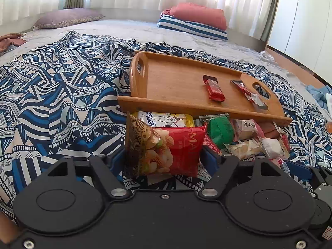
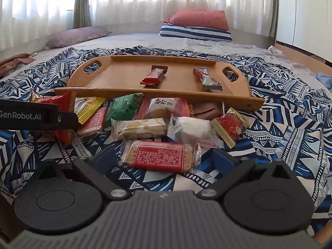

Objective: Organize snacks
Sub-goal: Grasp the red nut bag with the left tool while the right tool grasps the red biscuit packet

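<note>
Left wrist view. Upper left of frame: a purple pillow lies on the bed. A blue-and-white patterned bedspread covers the left and centre. At lower centre the left tool is grasping a red nut packet. The packet stands on edge between the blue pads, and both pads meet its sides. Above it, at centre, sits a wooden tray, its near rail tilted down to the right. Two wrapped bars lie on the tray's right half: a red bar and, just beside the right handle, a dark-ended bar. A heap of snacks lies on the bedspread below the tray rail, right of the held packet. Upper right: a red cushion rests on a striped pillow.

Right wrist view. The left tool enters at the left edge with the nut packet between its fingers. At lower centre the right tool is released. Its pads stand either side of a red biscuit packet lying flat on the bedspread. Whether they touch it I cannot tell; no clamping shows.
</note>
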### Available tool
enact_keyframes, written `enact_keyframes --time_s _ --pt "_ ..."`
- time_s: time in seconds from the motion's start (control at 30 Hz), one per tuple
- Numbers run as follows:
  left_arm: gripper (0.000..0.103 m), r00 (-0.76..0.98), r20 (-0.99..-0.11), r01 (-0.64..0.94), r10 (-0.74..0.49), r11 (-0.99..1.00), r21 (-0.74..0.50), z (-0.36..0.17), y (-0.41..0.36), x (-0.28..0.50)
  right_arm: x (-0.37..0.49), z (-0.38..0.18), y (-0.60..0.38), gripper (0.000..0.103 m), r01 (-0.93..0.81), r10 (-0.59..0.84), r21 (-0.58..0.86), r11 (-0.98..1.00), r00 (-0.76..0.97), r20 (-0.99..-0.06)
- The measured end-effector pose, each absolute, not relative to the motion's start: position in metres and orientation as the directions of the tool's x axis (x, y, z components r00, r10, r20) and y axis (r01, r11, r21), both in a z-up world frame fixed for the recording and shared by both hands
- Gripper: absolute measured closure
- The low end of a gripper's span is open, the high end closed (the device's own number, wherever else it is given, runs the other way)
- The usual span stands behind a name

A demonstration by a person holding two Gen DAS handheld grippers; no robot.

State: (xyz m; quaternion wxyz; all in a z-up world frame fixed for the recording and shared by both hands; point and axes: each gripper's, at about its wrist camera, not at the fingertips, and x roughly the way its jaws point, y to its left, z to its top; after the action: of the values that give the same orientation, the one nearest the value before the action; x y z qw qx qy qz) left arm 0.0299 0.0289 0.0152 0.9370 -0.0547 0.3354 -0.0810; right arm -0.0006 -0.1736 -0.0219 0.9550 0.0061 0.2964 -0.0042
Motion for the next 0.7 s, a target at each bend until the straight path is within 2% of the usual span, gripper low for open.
enact_keyframes --time_s 0.03,0.2,0.3,0.4,0.7 --pt "0.032 0.762 -0.62 0.116 -0.187 0.981 -0.155 0.016 0.029 0.03 -0.001 -0.022 -0.173 0.001 0.014 -0.005 0.011 1.0 0.825 -0.566" --pt "0.036 0.765 -0.618 0.121 -0.182 0.983 -0.139 0.022 0.028 0.027 -0.008 -0.019 -0.169 0.022 0.014 -0.013 -0.001 1.0 0.838 -0.546" --pt "0.036 0.772 -0.609 0.124 -0.183 0.983 -0.138 0.027 0.028 0.024 -0.011 -0.017 -0.167 0.03 0.015 -0.009 0.007 1.0 0.839 -0.544" --pt "0.036 0.777 -0.602 0.129 -0.186 0.982 -0.137 0.033 0.028 0.023 -0.014 -0.015 -0.166 0.033 0.018 -0.008 0.013 1.0 0.839 -0.544" --pt "0.036 0.771 -0.605 0.137 -0.201 0.979 -0.151 0.048 0.029 0.027 -0.024 -0.003 -0.168 0.034 0.008 0.001 0.015 1.0 0.852 -0.524"
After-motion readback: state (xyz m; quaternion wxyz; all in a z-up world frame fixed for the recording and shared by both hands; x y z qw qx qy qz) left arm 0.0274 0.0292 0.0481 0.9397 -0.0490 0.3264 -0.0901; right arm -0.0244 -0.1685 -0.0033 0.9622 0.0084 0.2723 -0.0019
